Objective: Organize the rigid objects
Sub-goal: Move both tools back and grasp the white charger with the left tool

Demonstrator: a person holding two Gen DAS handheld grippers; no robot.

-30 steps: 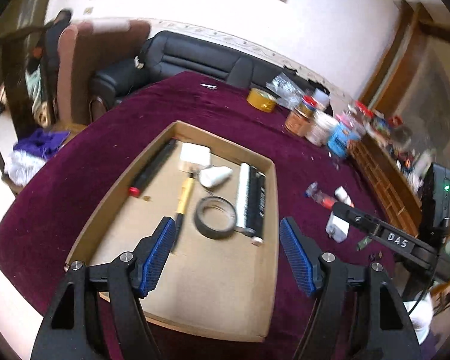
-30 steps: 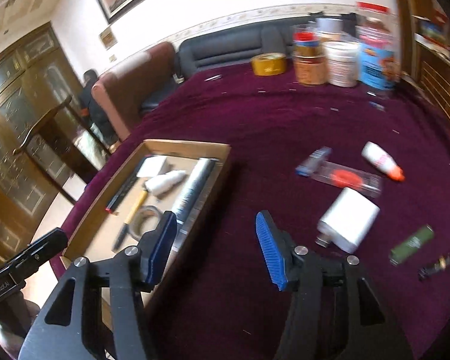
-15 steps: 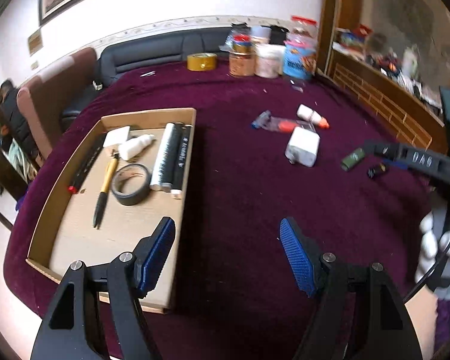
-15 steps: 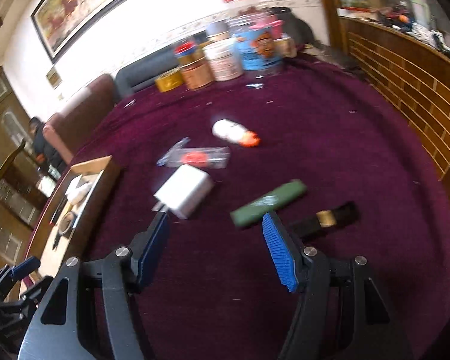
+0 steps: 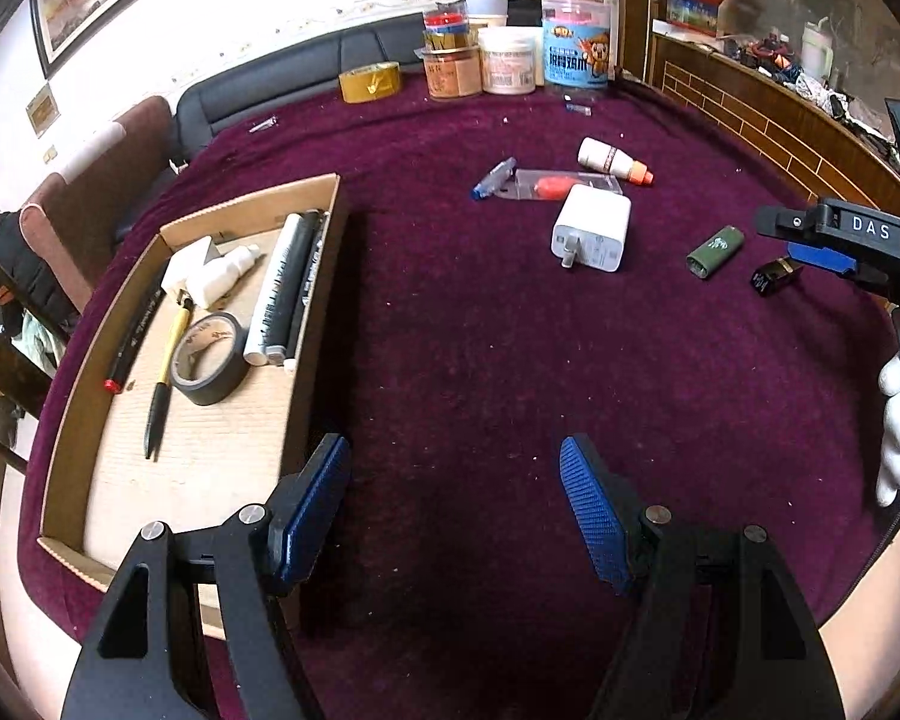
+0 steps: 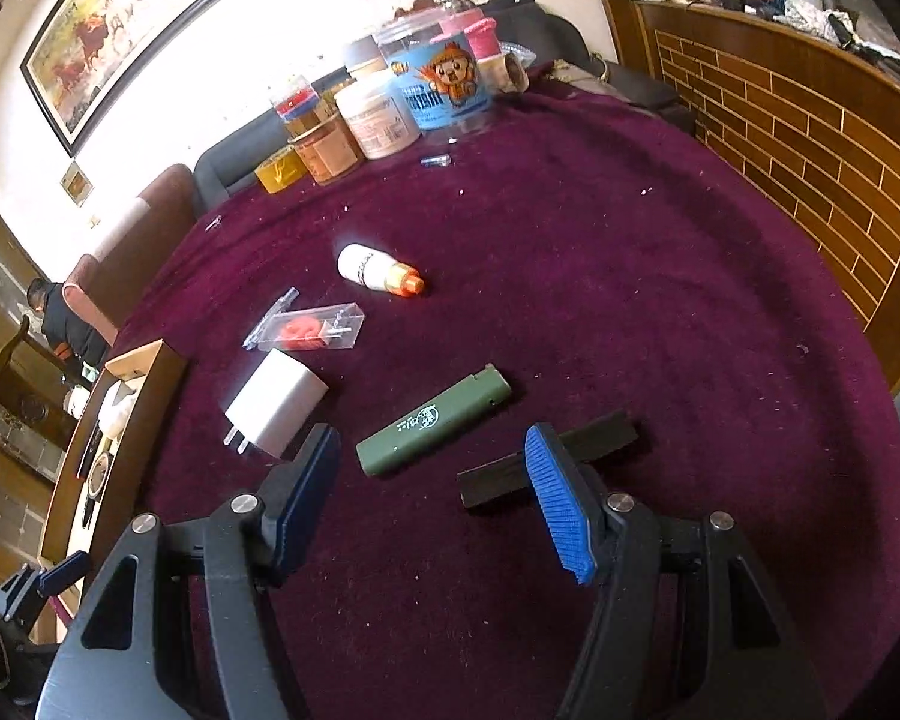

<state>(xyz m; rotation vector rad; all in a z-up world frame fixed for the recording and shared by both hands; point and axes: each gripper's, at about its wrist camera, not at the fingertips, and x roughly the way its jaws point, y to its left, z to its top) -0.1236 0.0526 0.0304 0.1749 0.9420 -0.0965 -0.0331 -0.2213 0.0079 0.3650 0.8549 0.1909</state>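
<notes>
Right gripper [image 6: 432, 498], jaws spread and empty, above green lighter [image 6: 432, 420] at 12 o'clock, black lighter [image 6: 549, 459] touching its right pad at 3 o'clock: closure risks nudging either; left gripper [image 5: 456, 504] likewise spread, idle beside cardboard tray [image 5: 69, 462].

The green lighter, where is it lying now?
In the right wrist view the green lighter lies on the cloth just beyond the open right gripper, between the white charger and a black bar.

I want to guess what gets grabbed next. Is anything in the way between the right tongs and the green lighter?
Nothing visible is. The right tongs are open, and the green lighter lies just ahead on bare tablecloth. A black lighter sits partly behind the right finger, and a white charger lies to the left, both off the path.
</notes>
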